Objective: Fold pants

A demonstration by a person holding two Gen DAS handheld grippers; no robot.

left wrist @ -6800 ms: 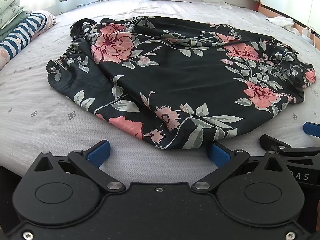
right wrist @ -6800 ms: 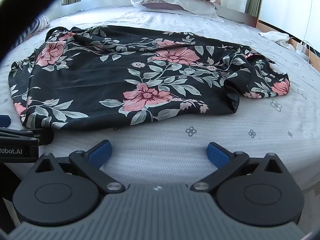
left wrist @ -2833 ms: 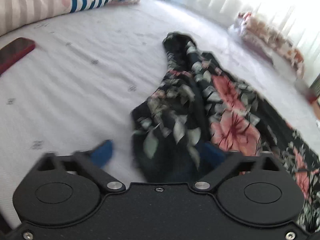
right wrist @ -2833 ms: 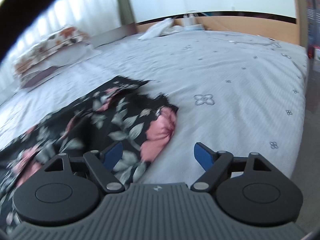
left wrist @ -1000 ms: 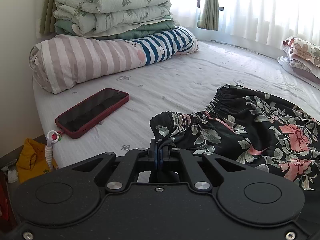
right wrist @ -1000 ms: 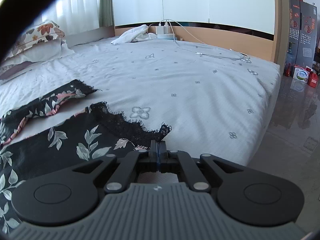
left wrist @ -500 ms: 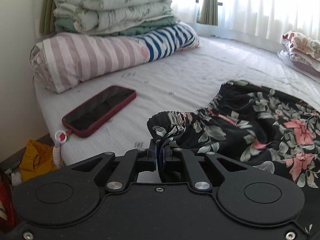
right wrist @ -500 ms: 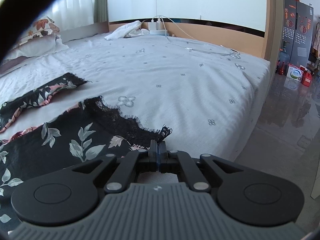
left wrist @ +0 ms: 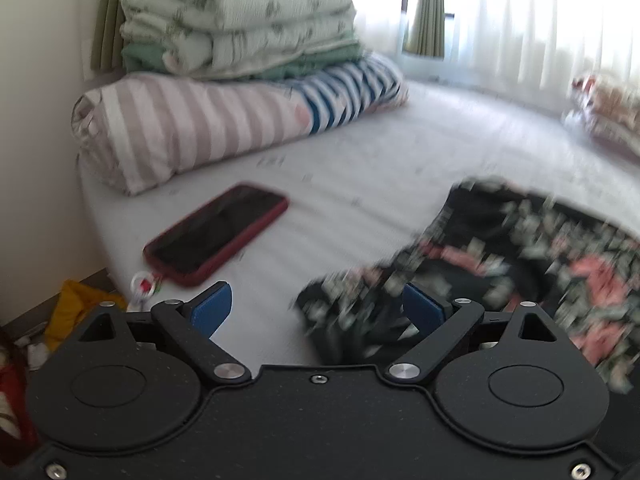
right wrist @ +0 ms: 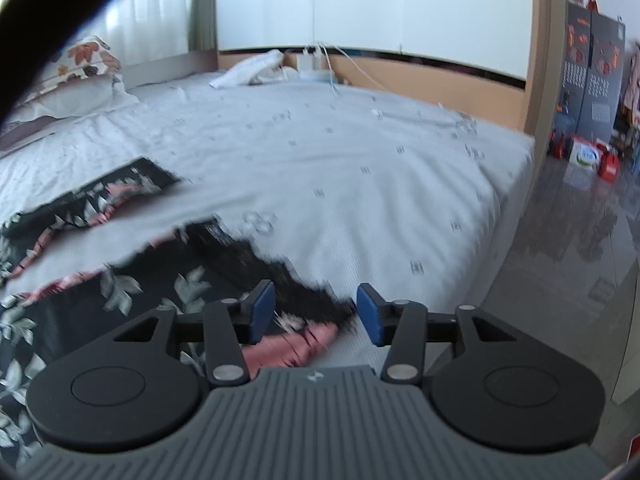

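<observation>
Pants [left wrist: 500, 264], thin, limp, likely slippery; both the left gripper [left wrist: 316, 312] and the right gripper [right wrist: 316, 312] have just spread, gripping nothing; pinch waistband and lace hem.

We see the pants [left wrist: 520, 256] as black fabric printed with pink flowers and grey-green leaves, lying spread flat on the bed. We find the gathered waistband at the near edge in the left view, blurred. We see two leg ends [right wrist: 132, 188] apart in the right view, the nearer one edged with black lace
</observation>
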